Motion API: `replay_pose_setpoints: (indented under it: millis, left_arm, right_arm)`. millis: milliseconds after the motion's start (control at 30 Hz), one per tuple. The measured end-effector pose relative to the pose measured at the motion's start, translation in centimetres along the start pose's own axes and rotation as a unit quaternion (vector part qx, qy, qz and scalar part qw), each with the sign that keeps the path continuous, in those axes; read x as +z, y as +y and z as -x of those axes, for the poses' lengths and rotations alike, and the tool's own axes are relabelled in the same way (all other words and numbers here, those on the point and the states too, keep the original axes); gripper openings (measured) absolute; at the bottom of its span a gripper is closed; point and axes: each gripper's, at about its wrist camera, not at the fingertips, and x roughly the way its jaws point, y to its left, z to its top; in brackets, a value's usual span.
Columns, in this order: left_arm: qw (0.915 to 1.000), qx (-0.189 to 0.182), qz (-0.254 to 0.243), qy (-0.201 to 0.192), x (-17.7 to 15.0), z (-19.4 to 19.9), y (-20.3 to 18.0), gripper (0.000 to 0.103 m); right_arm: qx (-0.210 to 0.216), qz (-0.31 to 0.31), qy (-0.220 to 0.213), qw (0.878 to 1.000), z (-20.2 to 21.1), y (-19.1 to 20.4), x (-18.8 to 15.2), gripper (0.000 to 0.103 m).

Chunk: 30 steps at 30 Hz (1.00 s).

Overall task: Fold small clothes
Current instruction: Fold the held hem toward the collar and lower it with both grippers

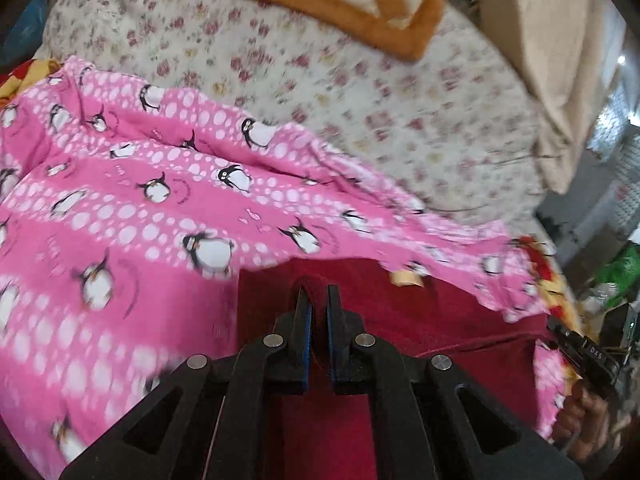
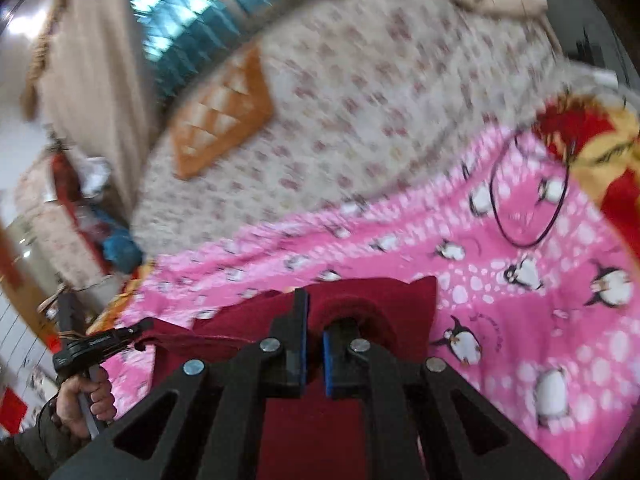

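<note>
Left gripper (image 1: 319, 300) and right gripper (image 2: 320, 312) held level, side by side — each pinching dark red garment (image 1: 400, 320) edge above pink penguin blanket (image 1: 120, 200).

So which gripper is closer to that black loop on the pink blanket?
Right. The right gripper sits just left of the loop; the left gripper is farther left still.

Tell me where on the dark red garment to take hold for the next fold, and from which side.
Keep to the far edge of the dark red garment: both the left claw and the right claw appear shut on a bunched hem there, coming from the near side. That edge is raised off the pink penguin blanket, so probably carry it forward; the near edge is hidden.
</note>
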Motion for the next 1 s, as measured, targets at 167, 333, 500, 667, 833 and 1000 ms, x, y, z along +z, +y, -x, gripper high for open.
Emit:
replay_pose_setpoints:
  millis: [167, 333, 500, 667, 833, 1000]
  left_arm:
    - [0.9978, 0.048, -0.025, 0.038, -1.7, -5.8, -0.2, 0.000]
    - [0.9969, 0.067, -0.037, 0.019, -2.3, -5.6, -0.8, 0.000]
    - [0.9973, 0.064, -0.031, 0.017, -2.2, -5.4, -0.8, 0.000]
    - [0.9980, 0.041, -0.025, 0.041, -1.8, -5.6, -0.2, 0.000]
    - [0.9982, 0.013, -0.011, 0.058, -1.4, -4.6, 0.6, 0.012]
    - [0.9947, 0.098, 0.023, -0.018, 0.3, -0.4, 3.4, 0.085]
  right_arm:
    - [-0.058, -0.058, 0.093, 0.992, -6.9, -4.0, -0.5, 0.005]
    - [-0.048, -0.065, 0.084, 0.993, -7.6, -4.6, -0.9, 0.004]
    - [-0.038, -0.067, 0.082, 0.994, -8.2, -4.8, -0.7, 0.007]
    - [0.010, -0.071, 0.075, 0.995, -7.1, -4.4, -0.6, 0.034]
    - [0.027, -0.064, 0.046, 0.997, -3.7, -3.0, -0.9, 0.051]
    - [-0.056, -0.022, -0.027, 0.998, 1.5, -1.7, -1.1, 0.051]
